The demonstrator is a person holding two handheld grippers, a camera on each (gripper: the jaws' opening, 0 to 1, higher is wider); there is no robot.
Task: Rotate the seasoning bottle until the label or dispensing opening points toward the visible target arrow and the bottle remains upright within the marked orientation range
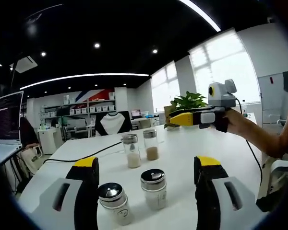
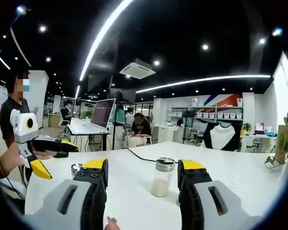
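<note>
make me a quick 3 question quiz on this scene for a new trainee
1. True or false: the left gripper is shut on a seasoning bottle.
2. Multiple choice: in the left gripper view, how many seasoning bottles stand on the white table? A) two B) four C) six
3. Fill in: in the right gripper view, the seasoning bottle between the right gripper's jaws holds a ____ powder.

Key:
1. False. It is open, with two near bottles in front of it, ungripped.
2. B. Two near, two farther back.
3. White.
</note>
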